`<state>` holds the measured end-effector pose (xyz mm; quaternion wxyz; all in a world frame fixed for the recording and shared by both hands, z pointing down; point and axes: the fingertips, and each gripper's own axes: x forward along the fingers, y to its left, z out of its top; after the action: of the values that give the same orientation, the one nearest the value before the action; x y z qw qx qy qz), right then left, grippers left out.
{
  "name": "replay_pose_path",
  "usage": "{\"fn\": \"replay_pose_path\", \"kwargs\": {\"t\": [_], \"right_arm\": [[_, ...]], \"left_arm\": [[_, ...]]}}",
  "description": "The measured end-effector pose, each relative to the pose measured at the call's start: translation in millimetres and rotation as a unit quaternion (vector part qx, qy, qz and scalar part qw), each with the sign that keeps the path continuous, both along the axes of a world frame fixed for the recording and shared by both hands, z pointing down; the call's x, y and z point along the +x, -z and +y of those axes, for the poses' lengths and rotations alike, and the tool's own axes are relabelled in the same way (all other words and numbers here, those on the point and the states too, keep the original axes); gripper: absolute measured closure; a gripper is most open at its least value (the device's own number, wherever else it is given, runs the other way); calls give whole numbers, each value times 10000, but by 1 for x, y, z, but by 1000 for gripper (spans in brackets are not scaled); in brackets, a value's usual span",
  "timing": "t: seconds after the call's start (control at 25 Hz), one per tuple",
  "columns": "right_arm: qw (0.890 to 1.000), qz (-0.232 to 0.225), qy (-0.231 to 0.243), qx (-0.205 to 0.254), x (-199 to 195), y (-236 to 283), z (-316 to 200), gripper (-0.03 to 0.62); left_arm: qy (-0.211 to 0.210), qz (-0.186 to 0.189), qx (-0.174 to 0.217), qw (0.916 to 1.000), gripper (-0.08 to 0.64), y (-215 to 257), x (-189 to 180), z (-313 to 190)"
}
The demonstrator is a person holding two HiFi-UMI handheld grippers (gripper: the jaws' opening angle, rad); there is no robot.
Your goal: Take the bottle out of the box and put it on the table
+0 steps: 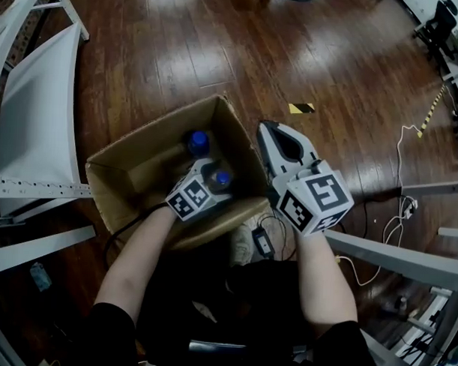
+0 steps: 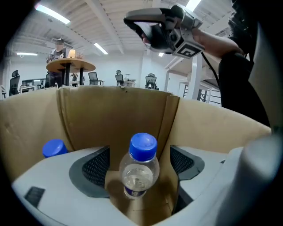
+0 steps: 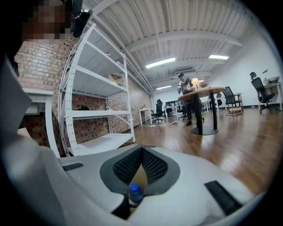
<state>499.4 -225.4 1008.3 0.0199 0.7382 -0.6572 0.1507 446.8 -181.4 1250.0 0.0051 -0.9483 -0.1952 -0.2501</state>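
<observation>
Jaws of the left gripper point(image 2: 139, 162) spread wide and dipped inside the cardboard box point(image 2: 115, 112), mesh pads point(image 2: 95, 167) well clear of each other. Between them, upright and touched by neither pad: the bottle point(image 2: 139, 170), clear, blue-capped, with a dark band low on its body, standing on the box's cardboard bottom. To its left, partly hidden behind the left jaw and close to a corner of the box, the cap of a second bottle point(image 2: 54, 148). In the head view, the same pair seen from above, one cap just in front of the left gripper's marker cube, the other deeper in the box toward the far wall. Jaws of the right gripper point(image 3: 141, 149) closed tip to tip and gripping nothing, with only a narrow slit left lower down between the pads and a blue cap point(image 3: 135, 190) glimpsed through it far below; which bottle, impossible to say. Held in the hand just outside the box's right wall, above the rim, pointing away from the body. Around the box, a dark wooden floor point(image 1: 166, 41), a white shelving rack point(image 1: 36, 119) on the left, a scrap of yellow-and-black tape point(image 1: 301, 108) beyond the far corner, loose white cables point(image 1: 401, 192) to the right. Farther off, a round table point(image 3: 205, 92) on a single leg with a person point(image 3: 185, 90) standing at it.
</observation>
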Motion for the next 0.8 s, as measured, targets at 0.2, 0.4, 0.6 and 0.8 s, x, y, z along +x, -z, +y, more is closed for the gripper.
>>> {"fn": "replay_pose_path", "kwargs": {"t": [0.2, 0.4, 0.6, 0.8], "right_arm": [[9999, 3, 104, -91, -4, -4, 9, 588], [9998, -10, 87, -160, -1, -7, 15, 589], [9997, -69, 69, -228, -2, -12, 16, 588], [9991, 16, 163, -390, -7, -19, 13, 588]], "left_arm": [[-294, -273, 433, 9983, 133, -29, 14, 12], [-189, -608, 674, 9957, 184, -54, 16, 12], [182, -854, 738, 9934, 240, -59, 19, 1], [285, -1161, 681, 9905, 242, -61, 5, -7]]}}
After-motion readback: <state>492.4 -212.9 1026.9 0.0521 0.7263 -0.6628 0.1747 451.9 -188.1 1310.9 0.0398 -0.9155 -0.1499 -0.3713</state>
